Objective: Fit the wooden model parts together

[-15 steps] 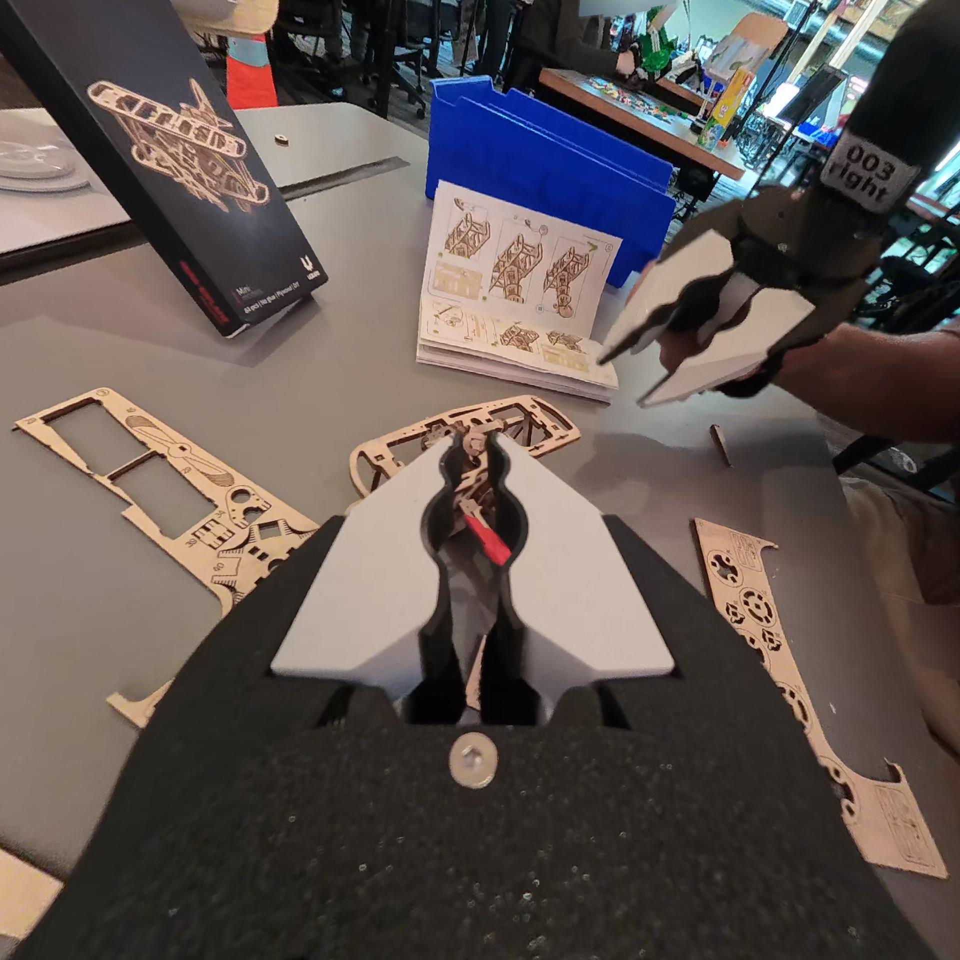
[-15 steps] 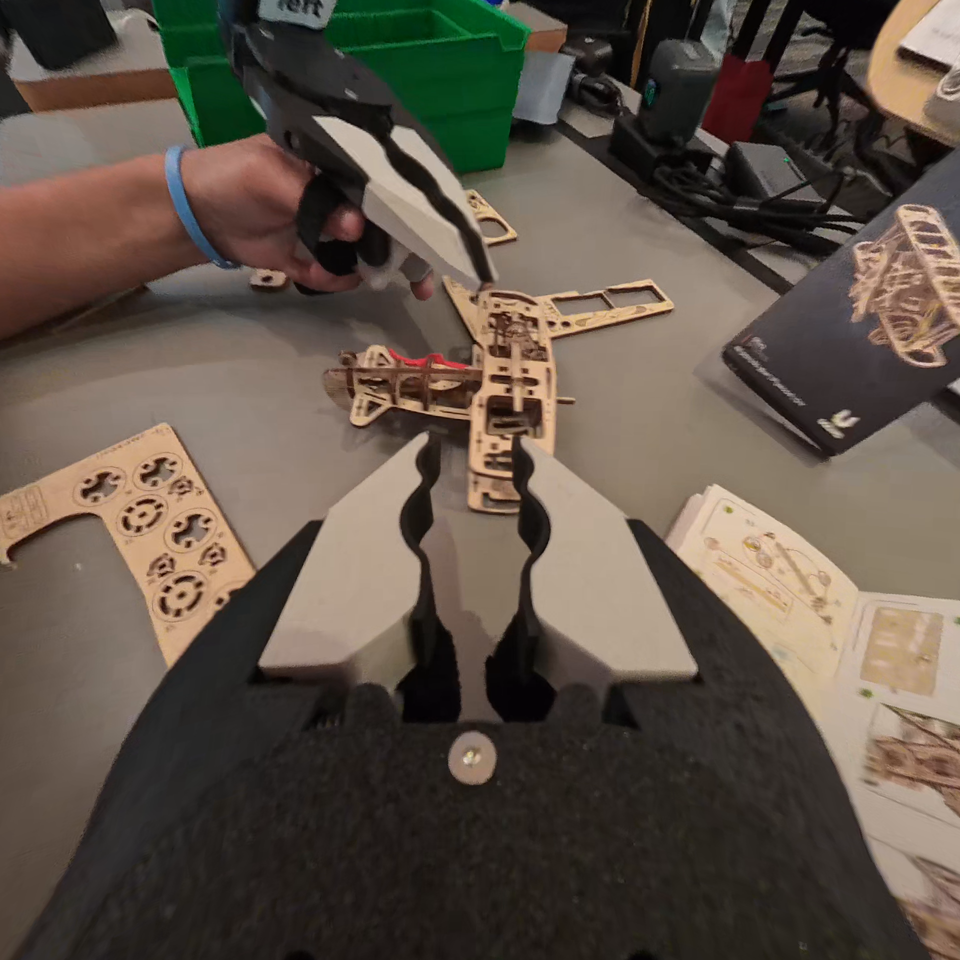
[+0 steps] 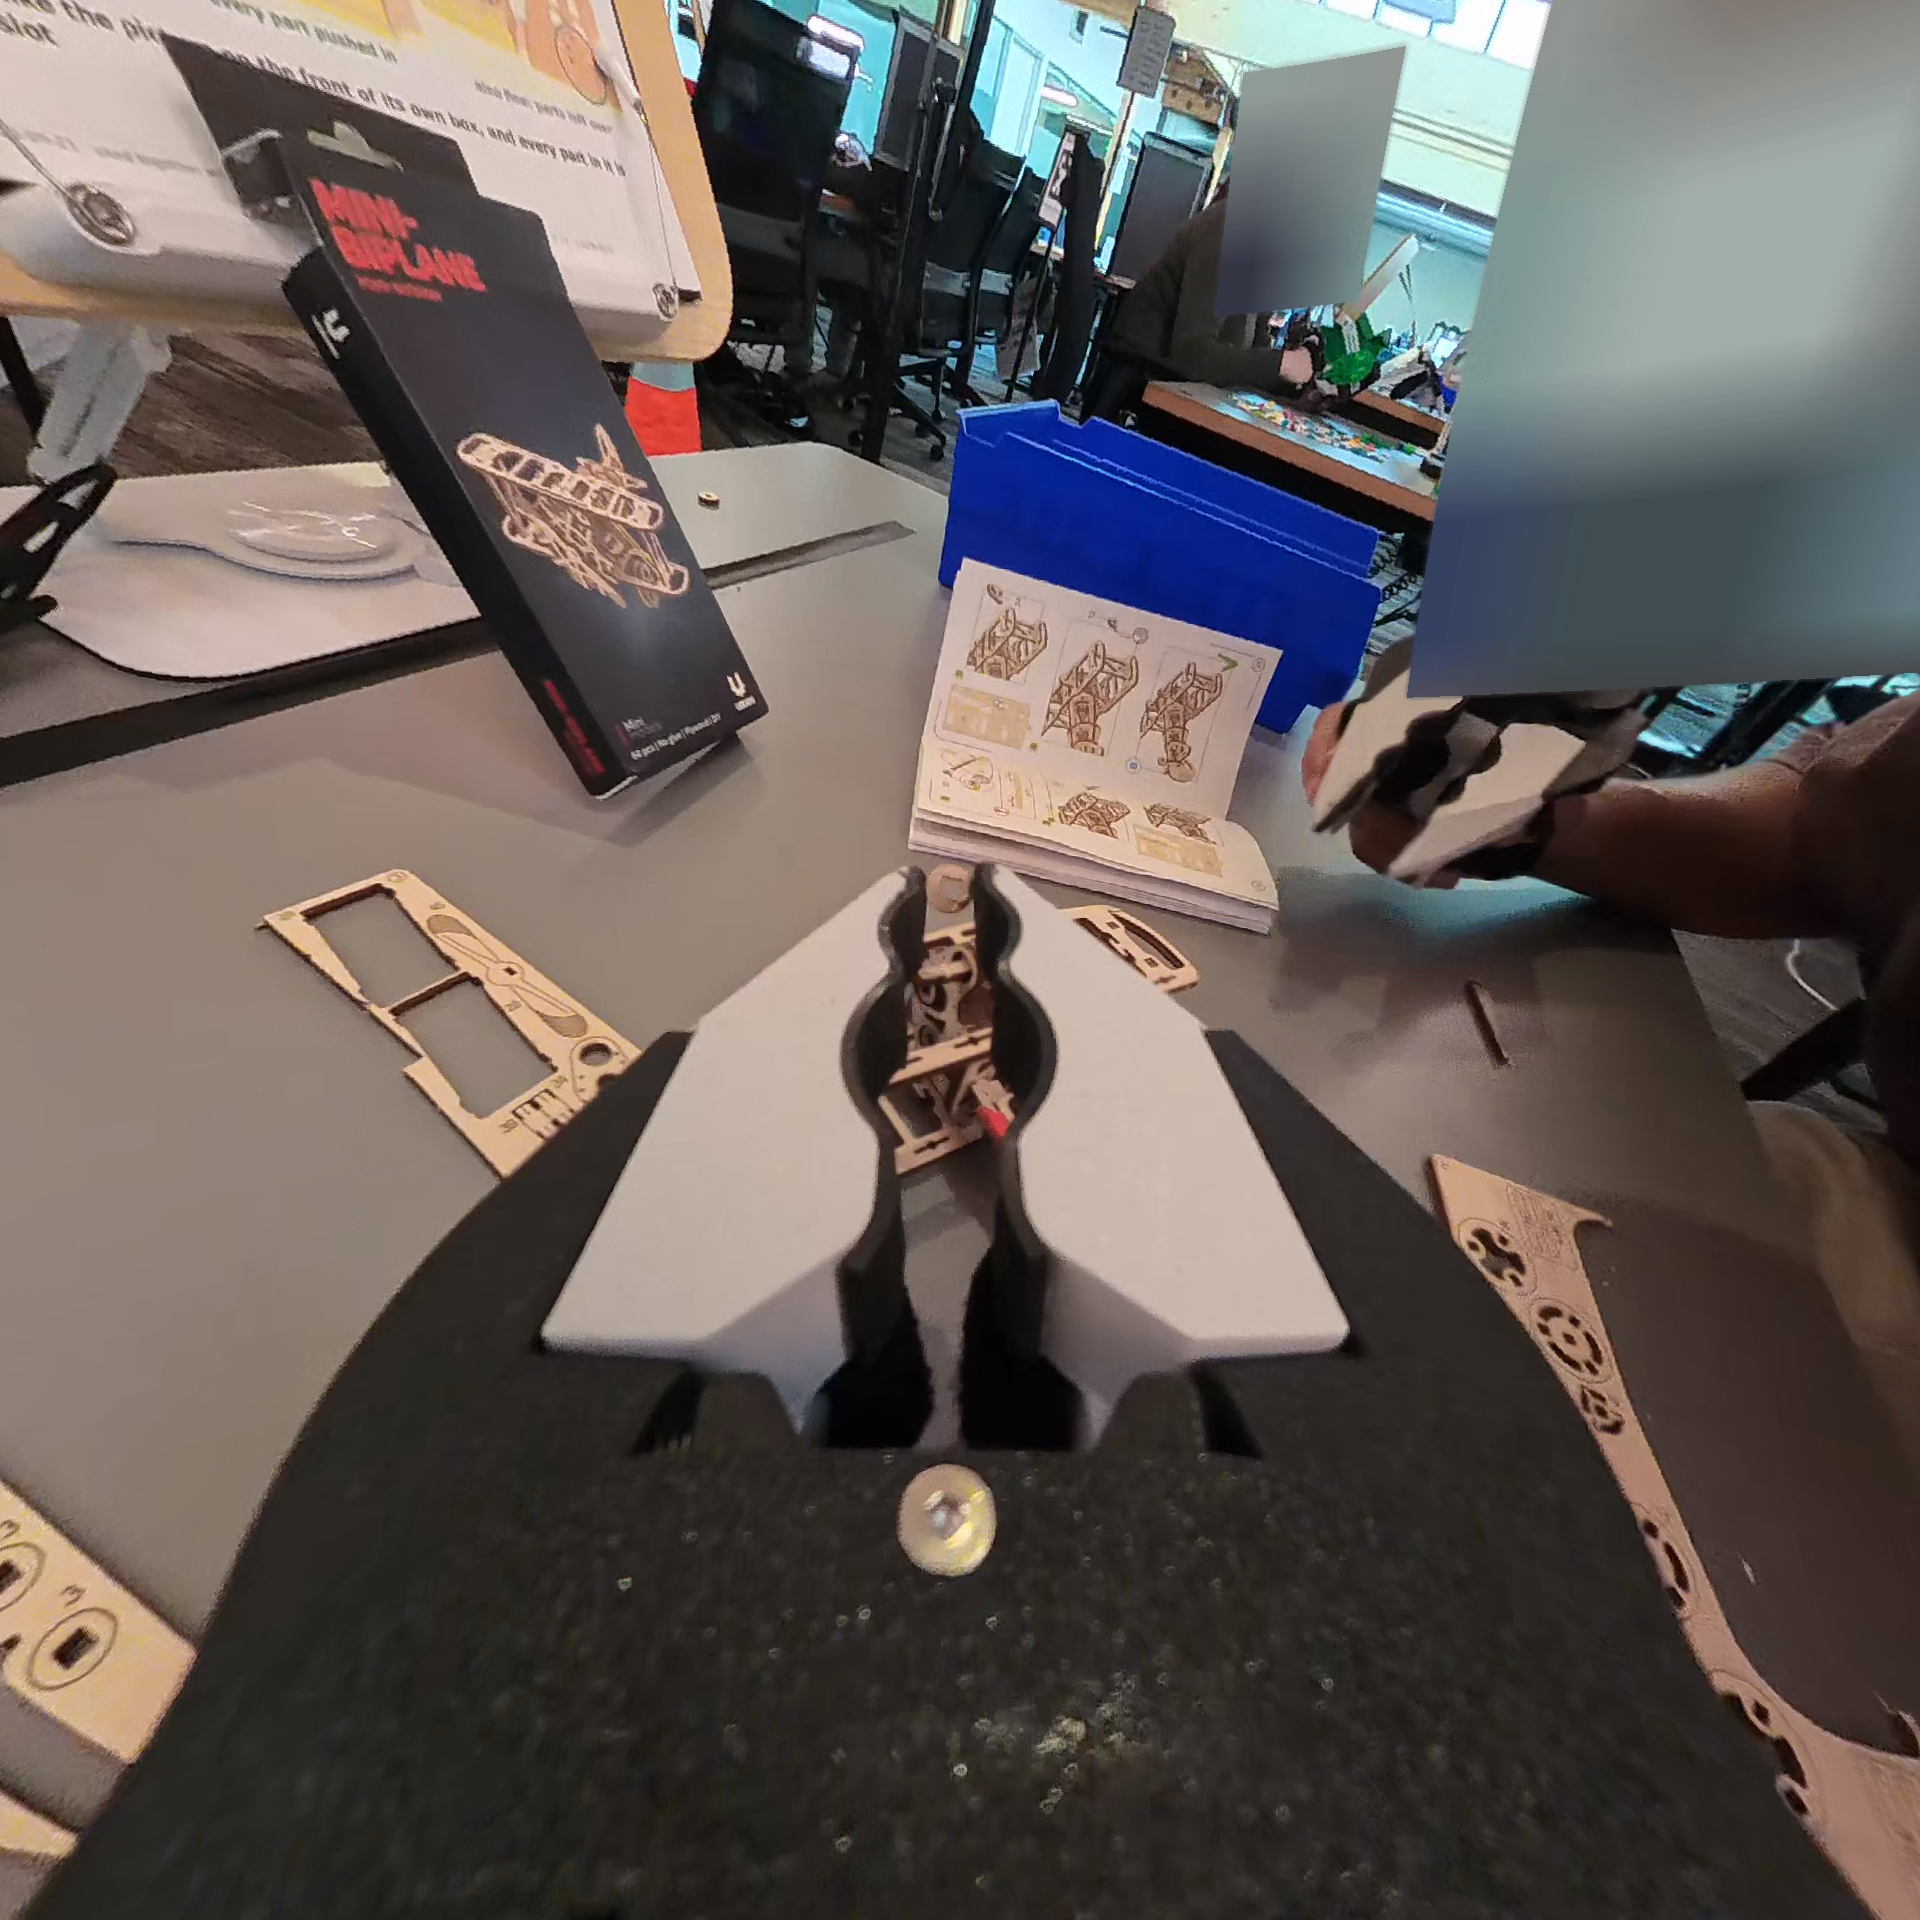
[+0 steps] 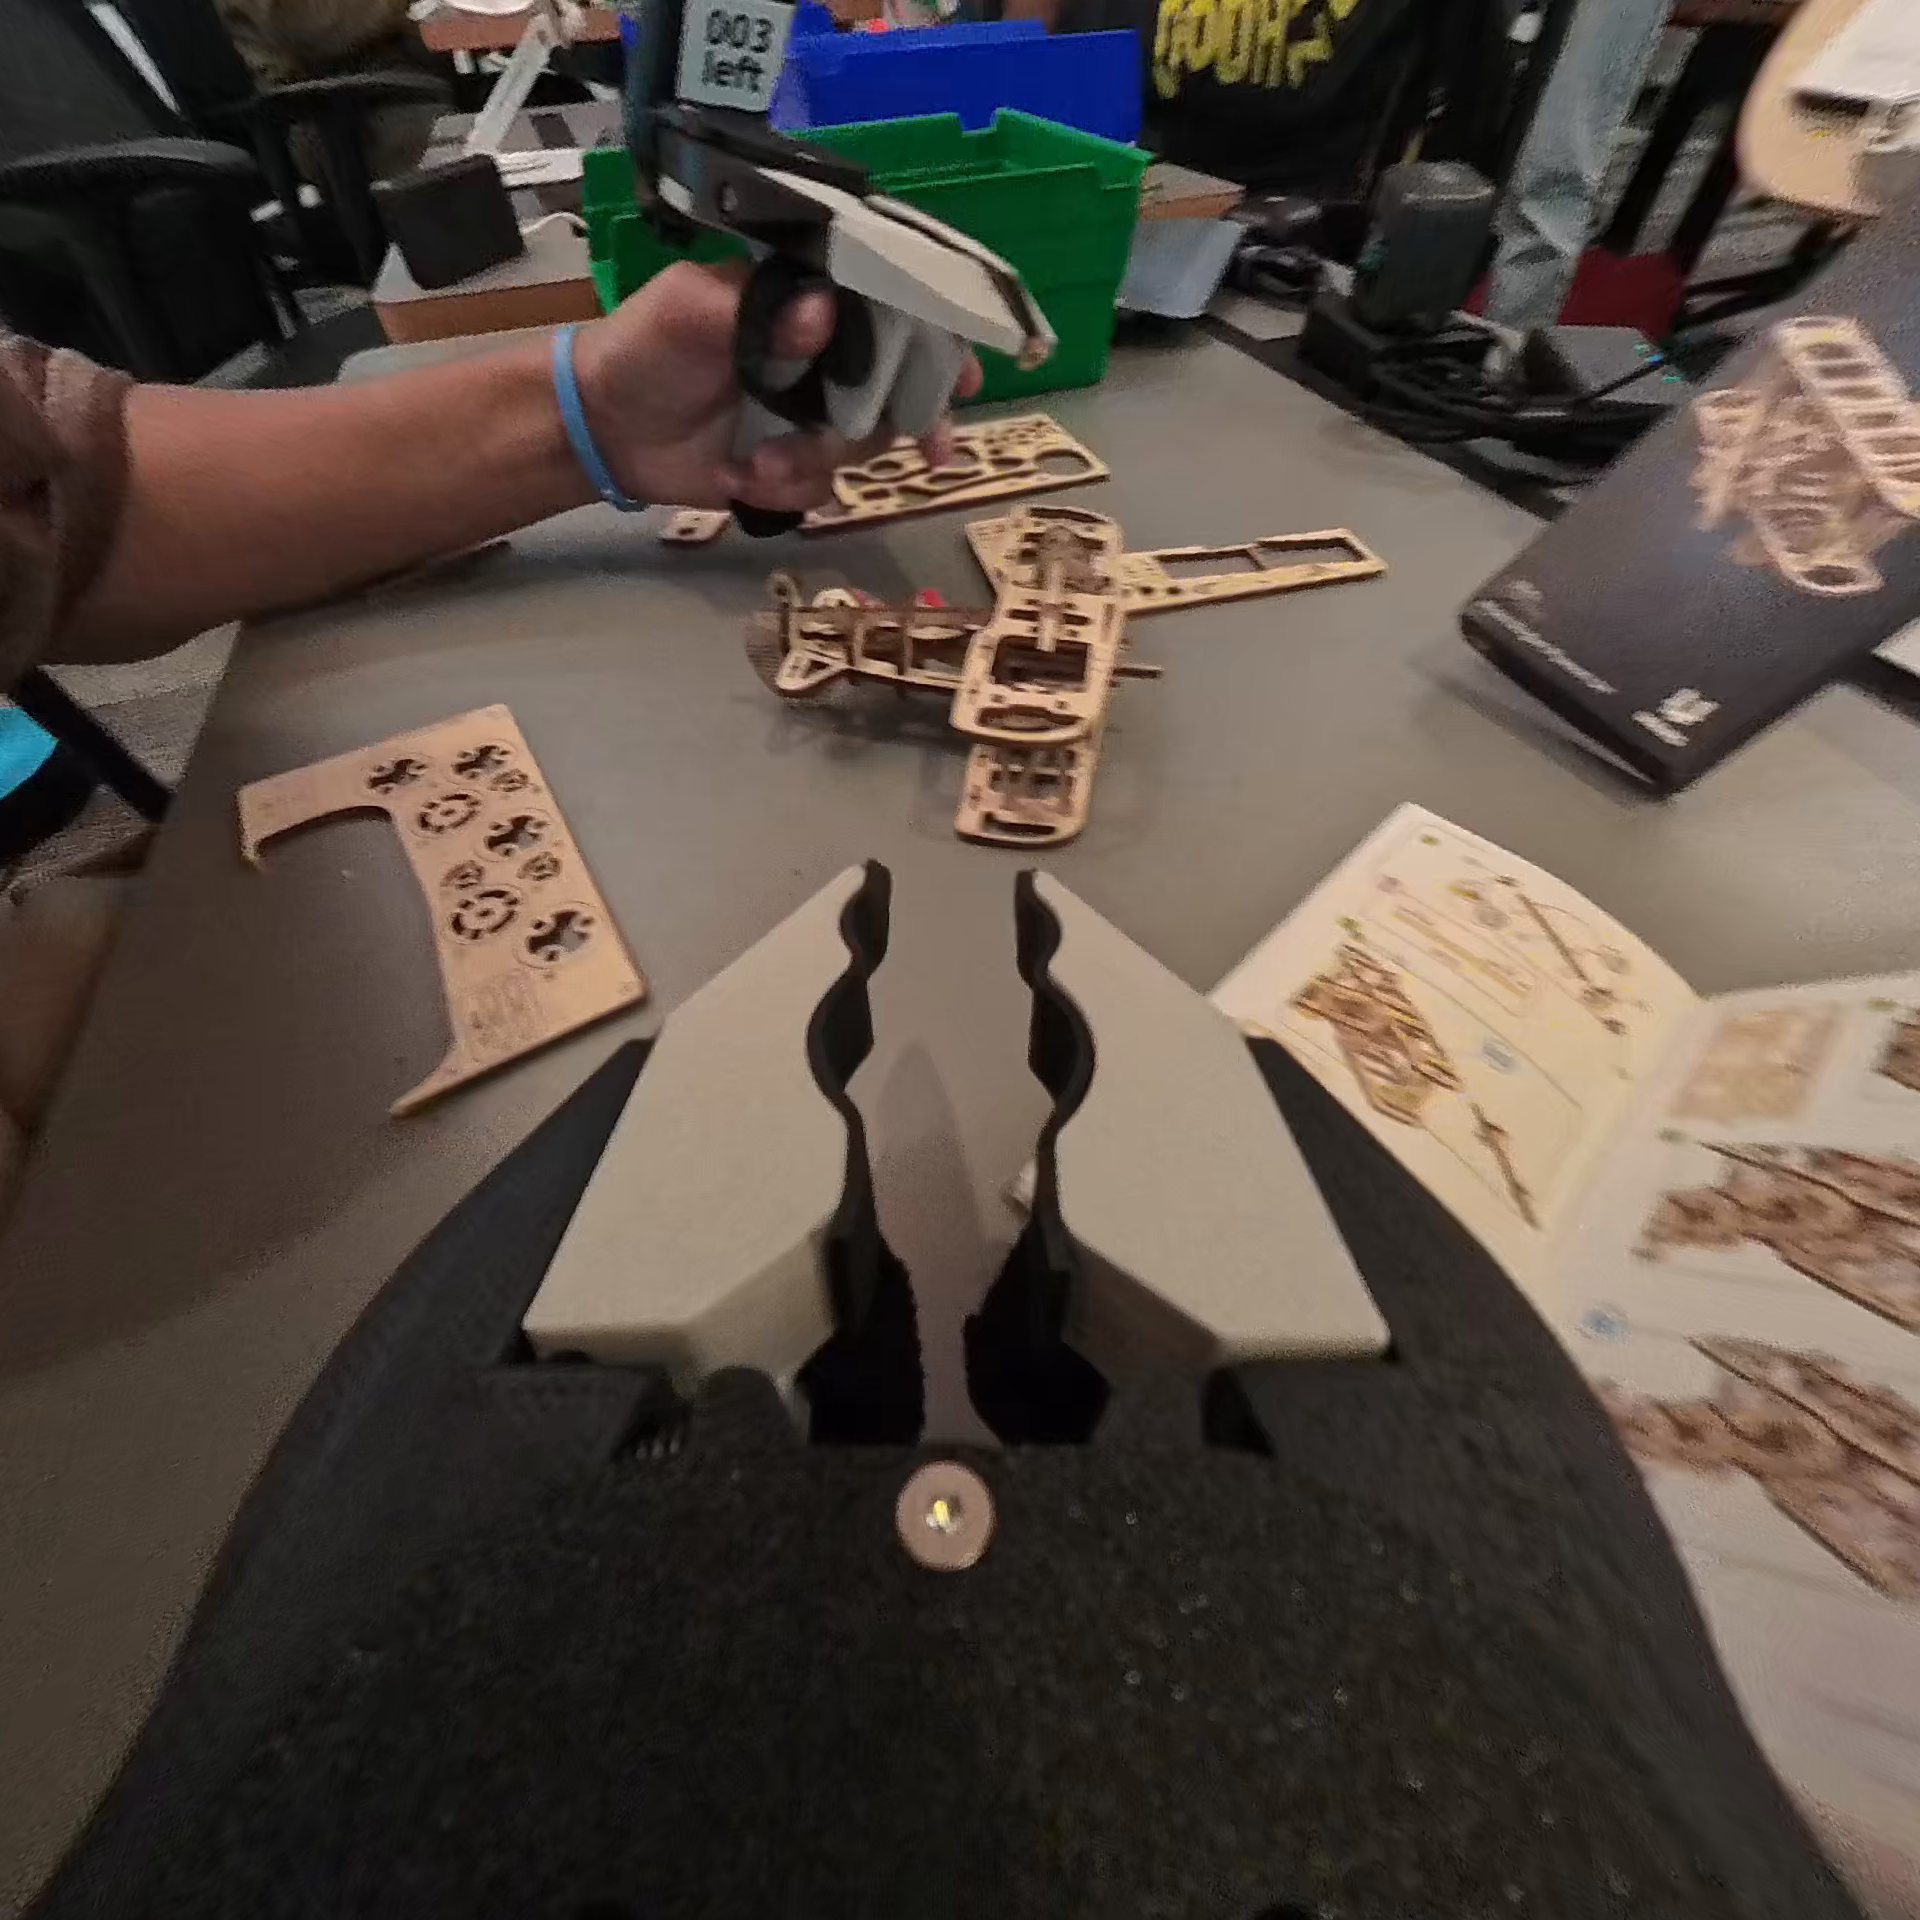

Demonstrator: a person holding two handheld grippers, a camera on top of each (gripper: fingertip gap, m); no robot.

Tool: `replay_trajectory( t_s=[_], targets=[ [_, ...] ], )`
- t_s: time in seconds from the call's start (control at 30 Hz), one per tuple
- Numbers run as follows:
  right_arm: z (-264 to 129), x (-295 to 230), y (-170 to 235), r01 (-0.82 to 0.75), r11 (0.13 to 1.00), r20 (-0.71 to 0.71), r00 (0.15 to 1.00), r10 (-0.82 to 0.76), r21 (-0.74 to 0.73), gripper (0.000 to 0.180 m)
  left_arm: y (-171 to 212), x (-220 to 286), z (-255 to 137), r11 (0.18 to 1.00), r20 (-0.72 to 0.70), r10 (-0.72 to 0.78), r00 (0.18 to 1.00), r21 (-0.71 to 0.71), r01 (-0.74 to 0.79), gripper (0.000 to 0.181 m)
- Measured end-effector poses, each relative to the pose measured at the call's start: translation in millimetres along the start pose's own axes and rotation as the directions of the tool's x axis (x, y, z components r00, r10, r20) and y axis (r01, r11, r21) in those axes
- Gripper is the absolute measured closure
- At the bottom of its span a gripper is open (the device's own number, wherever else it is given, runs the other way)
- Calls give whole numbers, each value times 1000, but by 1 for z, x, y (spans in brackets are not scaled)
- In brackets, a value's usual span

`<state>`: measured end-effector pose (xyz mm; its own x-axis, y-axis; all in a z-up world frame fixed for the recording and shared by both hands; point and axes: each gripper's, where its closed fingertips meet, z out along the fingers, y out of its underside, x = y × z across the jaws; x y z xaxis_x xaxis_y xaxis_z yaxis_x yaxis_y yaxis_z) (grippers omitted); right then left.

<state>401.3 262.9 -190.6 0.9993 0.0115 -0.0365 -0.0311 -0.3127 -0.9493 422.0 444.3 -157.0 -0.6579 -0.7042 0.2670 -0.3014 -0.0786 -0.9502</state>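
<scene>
Claw left (image 3: 948,885): pinches a small wooden ring (image 3: 948,886) at its tips.
Claw right (image 4: 951,883): narrowly parted, empty.
Model (image 4: 987,665): flat on the table, just beyond.
Tip: you should lower the ring slowly and steady the fuselage first.

The half-built plane (image 4: 977,665), pale laser-cut plywood with a red piece near its tail, lay flat on the grey table (image 4: 312,1195). A small round wooden ring (image 3: 948,888) was pinched at the tips of the left gripper (image 3: 948,883), above the plane.
</scene>
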Motion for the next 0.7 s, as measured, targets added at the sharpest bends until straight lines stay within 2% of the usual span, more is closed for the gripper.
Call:
replay_trajectory(
  t_s=[0.13, 0.27, 0.33, 0.43, 0.5, 0.57, 0.63, 0.7],
  targets=[
    [-18, 27, 2, -79, 994, -84, 993, 85, 70, 157, -2, -8, -3, 1000, 44, 16, 999, 21, -17, 175],
    [-28, 40, 12, -113, 993, -120, 986, 116, 33, 158, -6, -15, -9, 999, 70, 7, 998, 49, -10, 175],
    [-29, 48, 20, -135, 990, -152, 980, 128, -37, 158, -11, -13, -11, 997, 62, -3, 998, 71, -1, 175],
    [-42, 71, 41, -186, 963, -288, 950, 125, -196, 155, -16, -10, -13, 996, 64, 10, 998, 93, -15, 174],
    [-48, 80, 55, -221, 935, -356, 928, 114, -279, 139, -16, -10, -13, 996, 62, 10, 998, 88, -16, 175],
    [-51, 86, 55, -205, 936, -405, 911, 75, -288, 137, -15, -9, -12, 996, 61, 12, 998, 84, -17, 174],
    [-51, 91, 66, -201, 916, -438, 898, 32, -346, 126, -15, -7, -11, 997, 57, 15, 998, 81, -20, 175],
    [-47, 90, 79, -235, 894, -428, 902, 54, -382, 121, -13, -6, -9, 997, 55, 18, 998, 75, -22, 175]
  ],
)
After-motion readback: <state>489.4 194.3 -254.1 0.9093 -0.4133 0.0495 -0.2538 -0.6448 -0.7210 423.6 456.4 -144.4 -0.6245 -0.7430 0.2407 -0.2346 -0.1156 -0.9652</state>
